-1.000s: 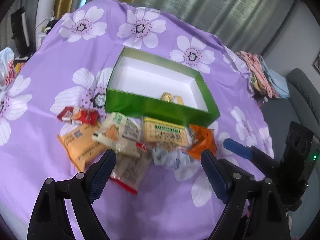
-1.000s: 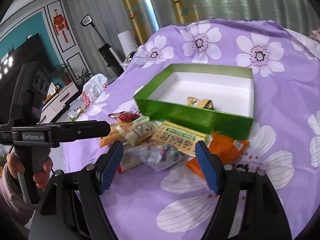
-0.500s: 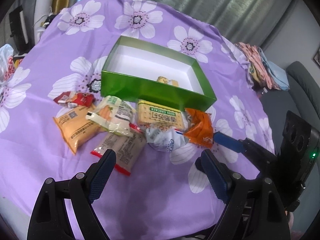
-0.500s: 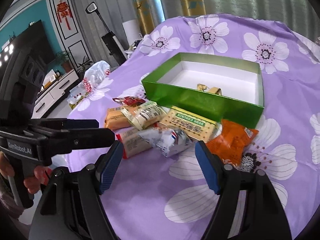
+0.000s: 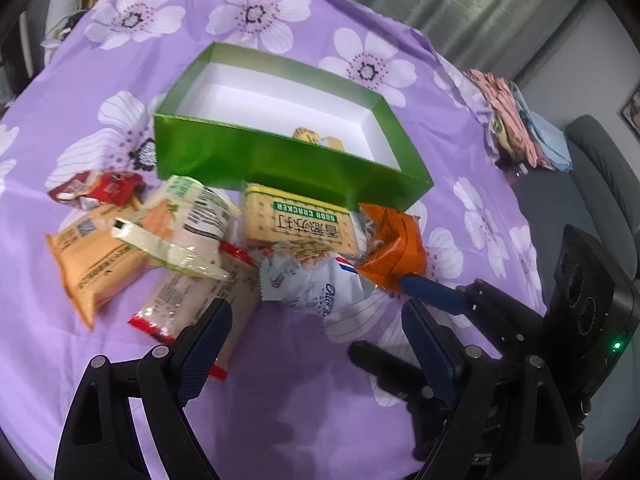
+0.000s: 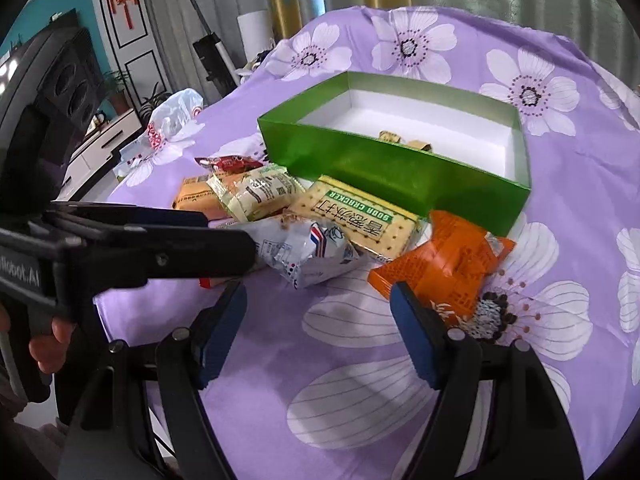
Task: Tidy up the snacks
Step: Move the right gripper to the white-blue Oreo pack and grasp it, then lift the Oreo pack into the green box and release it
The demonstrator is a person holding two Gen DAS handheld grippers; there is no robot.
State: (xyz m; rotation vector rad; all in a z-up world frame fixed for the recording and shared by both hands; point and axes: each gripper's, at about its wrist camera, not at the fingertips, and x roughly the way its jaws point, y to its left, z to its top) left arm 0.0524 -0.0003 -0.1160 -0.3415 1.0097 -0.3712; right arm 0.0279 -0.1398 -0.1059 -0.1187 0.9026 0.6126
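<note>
Your left gripper point(image 5: 316, 332) stands wide with nothing between its blue pads, low over the purple flowered tablecloth point(image 5: 280, 400). Just ahead of its left finger lies a clear packet with red ends point(image 5: 188, 308), its near end beside that fingertip; whether they touch you cannot tell. Ahead of the gap sits a crumpled white wrapper point(image 5: 316, 284).

Your right gripper point(image 6: 318, 312) is also wide apart and holds nothing. Its right fingertip lies just in front of the orange packet point(image 6: 444, 264), at that packet's near corner. In the left wrist view, one of its blue fingers reaches to the near edge of the same orange packet point(image 5: 396, 248).

Beyond the white wrapper point(image 6: 312, 248) lies the yellow cracker pack point(image 5: 300, 224) with its green label band, right up against the near wall of the green box point(image 5: 256, 160). To the left of it a pale green-and-white packet point(image 5: 188, 224) lies partly over a light orange packet point(image 5: 92, 264), and a small red packet point(image 5: 100, 190) sits beyond them near the box's left corner.

The green box stands open behind the pile, toward the middle of the tablecloth. Inside, on its white floor near the front wall, lies a small yellowish snack point(image 6: 404, 140).
</note>
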